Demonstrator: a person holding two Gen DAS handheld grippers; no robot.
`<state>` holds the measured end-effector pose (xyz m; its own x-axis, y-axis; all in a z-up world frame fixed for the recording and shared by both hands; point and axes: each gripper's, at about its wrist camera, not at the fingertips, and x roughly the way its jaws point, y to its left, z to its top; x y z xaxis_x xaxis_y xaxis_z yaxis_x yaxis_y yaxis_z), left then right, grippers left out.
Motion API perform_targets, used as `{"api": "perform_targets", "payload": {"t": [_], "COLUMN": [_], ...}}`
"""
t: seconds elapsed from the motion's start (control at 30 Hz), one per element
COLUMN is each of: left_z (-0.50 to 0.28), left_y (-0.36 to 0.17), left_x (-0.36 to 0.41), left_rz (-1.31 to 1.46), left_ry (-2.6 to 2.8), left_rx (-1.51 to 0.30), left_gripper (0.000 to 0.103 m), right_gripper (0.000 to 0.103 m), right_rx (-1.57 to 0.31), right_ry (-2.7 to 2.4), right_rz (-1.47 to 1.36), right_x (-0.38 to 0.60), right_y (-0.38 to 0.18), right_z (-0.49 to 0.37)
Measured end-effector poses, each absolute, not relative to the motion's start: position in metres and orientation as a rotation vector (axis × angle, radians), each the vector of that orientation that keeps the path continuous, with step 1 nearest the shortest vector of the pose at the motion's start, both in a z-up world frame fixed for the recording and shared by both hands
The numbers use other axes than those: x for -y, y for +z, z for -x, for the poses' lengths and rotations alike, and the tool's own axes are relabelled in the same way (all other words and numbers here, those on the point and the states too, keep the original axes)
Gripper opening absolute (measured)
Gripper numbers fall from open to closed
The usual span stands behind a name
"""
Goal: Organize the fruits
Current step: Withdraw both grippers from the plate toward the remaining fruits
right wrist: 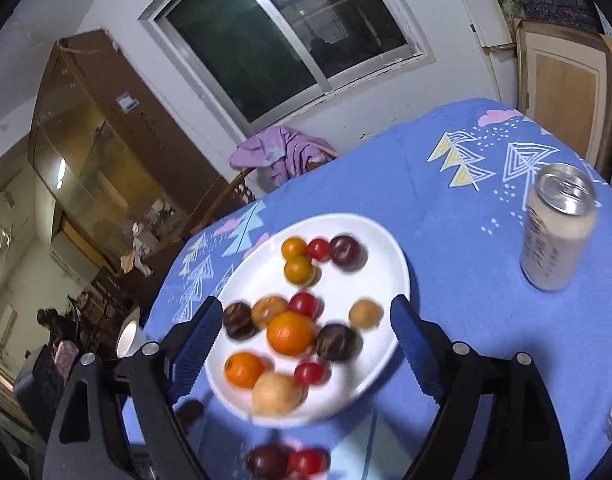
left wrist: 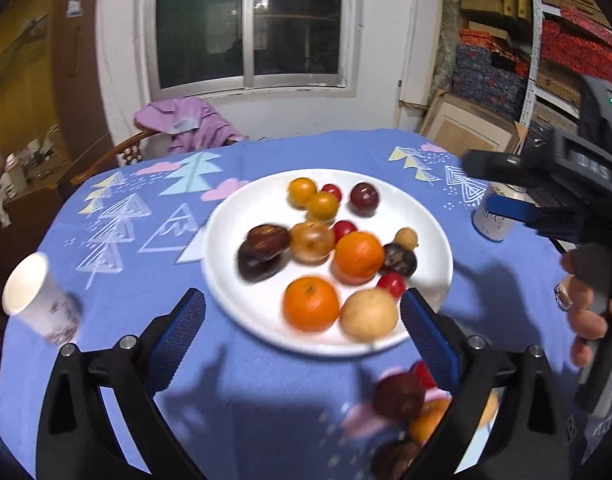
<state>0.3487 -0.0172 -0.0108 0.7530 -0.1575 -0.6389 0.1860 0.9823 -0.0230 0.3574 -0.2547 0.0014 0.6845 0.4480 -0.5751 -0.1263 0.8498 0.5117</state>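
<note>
A white plate [left wrist: 242, 216] on the blue tablecloth carries several fruits: oranges [left wrist: 310, 304], dark plums [left wrist: 363, 199], red cherry tomatoes [left wrist: 391, 284] and a pale yellow fruit [left wrist: 369, 314]. My left gripper [left wrist: 304, 304] stands open at the plate's near rim, with nothing pressed between its blue pads. A few loose fruits [left wrist: 397, 396] lie on the cloth by its right finger. In the right wrist view my right gripper [right wrist: 306, 308] is open over the same plate [right wrist: 385, 264], with a plum [right wrist: 266, 460] and a tomato [right wrist: 307, 460] on the cloth below it.
A drink can [right wrist: 557, 232] stands right of the plate. A white paper cup [left wrist: 38, 300] sits at the table's left edge. A chair with a purple garment [left wrist: 190, 124] stands behind the table. A hand [left wrist: 585, 312] holds the right gripper [left wrist: 493, 186] near the can.
</note>
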Motion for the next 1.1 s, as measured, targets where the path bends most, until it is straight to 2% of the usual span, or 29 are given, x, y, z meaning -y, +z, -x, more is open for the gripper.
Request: {"api": "perform_targets", "payload": {"t": [0.17,0.2,0.23,0.33,0.5,0.83,1.1], "left_z": [-0.286,-0.277,-0.269,-0.257,-0.244,-0.261,-0.276], "left_y": [-0.029,-0.037,-0.045,-0.058,-0.061,-0.08,-0.082], "left_x": [-0.032,-0.038,-0.042,-0.036,0.004,0.059,0.02], "left_rz": [0.07,0.093,0.113,0.107,-0.088,-0.294,-0.317], "left_ry": [-0.14,-0.129,-0.123,-0.137,-0.185,-0.245,-0.044], "left_rx": [-0.703,-0.717,-0.737,-0.761,-0.707,-0.786,-0.785], "left_gripper": [0.098,0.098,0.098,0.098,0.098,0.098,0.099], "right_gripper": [0.09,0.097,0.099,0.099,0.1,0.099,0.1], "right_rx": [-0.726,-0.718,-0.704,-0.706,-0.71,-0.751,-0.785], "right_ry": [0.4,0.39,0.376,0.346,0.324,0.357,0.336], "right_rz": [-0.441,-0.44,-0.438,-0.43,-0.477,-0.513,-0.514], "right_x": [0.261,0.265,0.269,0.278,0.291,0.289,0.289], "right_y": [0.001,-0.005,-0.011,-0.027,-0.034,-0.036,-0.045], "right_z": [-0.28,-0.266,-0.25,-0.222,-0.215,-0.215,-0.218]}}
